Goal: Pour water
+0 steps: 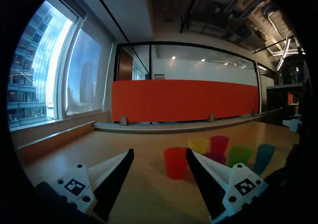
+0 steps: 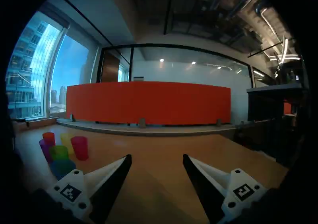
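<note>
Cups (image 1: 214, 156), six in different colours, stand bunched together on the table (image 1: 143, 200), and neither tool has hold of any. Nearest to me in the left gripper view, my left gripper (image 1: 159, 150) has its fingers spread wide, with only bare wood between them. Just past its tips stands the orange cup (image 1: 175, 162), closest of the bunch, its right side hidden behind my right-hand finger. Behind it come the purple cup (image 1: 216, 158), the green cup (image 1: 239, 154) and the blue cup (image 1: 264, 156), then the yellow cup (image 1: 198, 144) and the pink cup (image 1: 219, 142) at the back. All stand upright and close together. I cannot tell whether they touch, nor whether any holds water.

In the right gripper view my right gripper (image 2: 156, 156) is likewise wide open and empty, pointing across open table. The bunch sits off to its left, blue cup nearest, well apart from the table's right edge and well short of its far edge.

Along the far edge runs an orange screen (image 1: 183, 101) on small feet. Behind that is a glass wall (image 1: 198, 61), with tall windows (image 1: 35, 73) to the left, and pipes (image 1: 254, 13) and strip lights (image 1: 284, 51) under the ceiling.
</note>
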A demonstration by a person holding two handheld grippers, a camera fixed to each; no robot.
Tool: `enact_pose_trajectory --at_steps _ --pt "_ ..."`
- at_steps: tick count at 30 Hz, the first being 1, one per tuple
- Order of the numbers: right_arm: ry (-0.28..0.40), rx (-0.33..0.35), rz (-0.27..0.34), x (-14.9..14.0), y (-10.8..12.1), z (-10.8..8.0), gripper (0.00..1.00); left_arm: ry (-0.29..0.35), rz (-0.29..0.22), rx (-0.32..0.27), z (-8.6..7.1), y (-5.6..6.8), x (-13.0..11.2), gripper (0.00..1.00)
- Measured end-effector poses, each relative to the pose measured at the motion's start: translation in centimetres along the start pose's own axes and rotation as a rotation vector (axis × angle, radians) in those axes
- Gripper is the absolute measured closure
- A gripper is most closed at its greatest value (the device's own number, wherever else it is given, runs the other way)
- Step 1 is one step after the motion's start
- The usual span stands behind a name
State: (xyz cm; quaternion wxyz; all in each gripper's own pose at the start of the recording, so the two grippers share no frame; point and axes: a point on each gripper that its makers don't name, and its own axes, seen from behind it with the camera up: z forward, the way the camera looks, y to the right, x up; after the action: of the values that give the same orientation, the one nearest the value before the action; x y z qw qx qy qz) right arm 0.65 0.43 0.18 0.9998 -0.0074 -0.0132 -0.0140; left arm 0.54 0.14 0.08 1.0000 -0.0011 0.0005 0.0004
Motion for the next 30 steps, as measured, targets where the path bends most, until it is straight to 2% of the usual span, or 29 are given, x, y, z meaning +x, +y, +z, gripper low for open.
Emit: enact_pose_trajectory --at_steps 11,17,23,30 --pt "-0.031 0.036 -0.007 5.8 -0.3 0.4 0.01 0.000 -0.030 -0.049 1.7 1.1 6.8 0.03" --pt "-0.042 0.058 -0.008 9.4 -0.5 0.9 0.01 -0.031 -0.021 -0.044 2.8 0.5 9.6 0.03" --pt "-0.043 0.074 -0.010 12.9 -0.8 1.6 0.01 -0.031 0.008 -0.040 3.7 0.0 13.4 0.03" --pt "-0.046 0.112 -0.004 16.2 -1.5 1.8 0.01 -0.047 -0.010 -0.065 4.3 0.2 16.8 0.03"
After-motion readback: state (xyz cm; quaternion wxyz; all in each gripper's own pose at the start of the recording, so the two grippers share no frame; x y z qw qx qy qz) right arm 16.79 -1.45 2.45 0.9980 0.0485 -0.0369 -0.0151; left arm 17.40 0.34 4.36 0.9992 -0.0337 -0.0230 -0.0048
